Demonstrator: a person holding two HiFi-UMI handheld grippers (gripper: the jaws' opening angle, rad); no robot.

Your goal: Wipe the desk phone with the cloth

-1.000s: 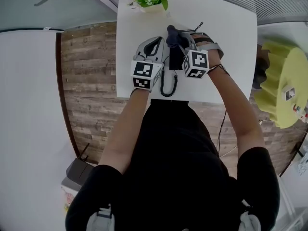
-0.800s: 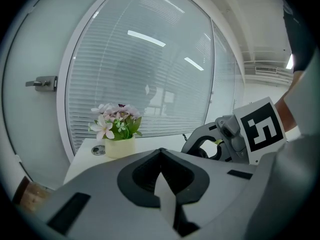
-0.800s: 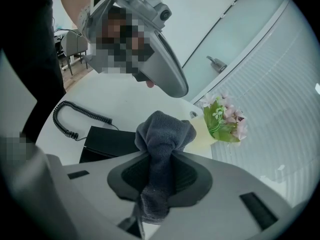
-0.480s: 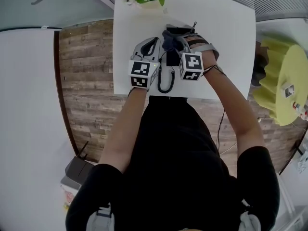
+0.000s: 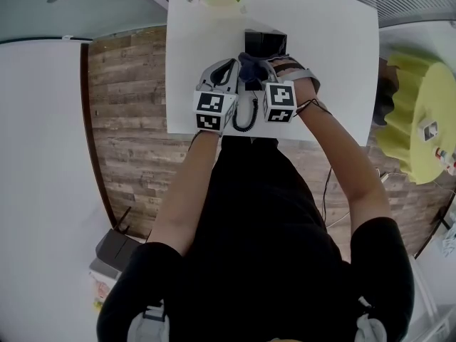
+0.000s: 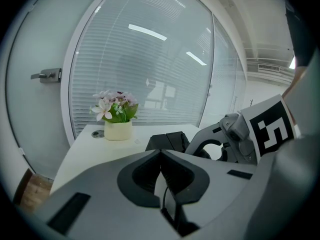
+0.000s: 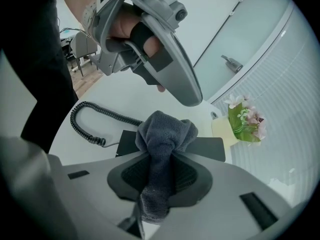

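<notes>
Here, right gripper (image 7: pixel 160 159): jaws clamped on bunched grey cloth (image 7: pixel 167 129), cloth end over black desk phone (image 7: pixel 210 146), contact unclear. Coiled cord (image 7: pixel 87 118) lies beside phone on white table (image 5: pixel 335 63). Left gripper (image 6: pixel 161 153): jaws together, nothing held, just beside phone. Potted flowers (image 6: pixel 117 119) at table's far edge.

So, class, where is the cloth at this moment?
The cloth is clamped in the right gripper, at the centre of the right gripper view, with the desk phone just behind it.
</notes>
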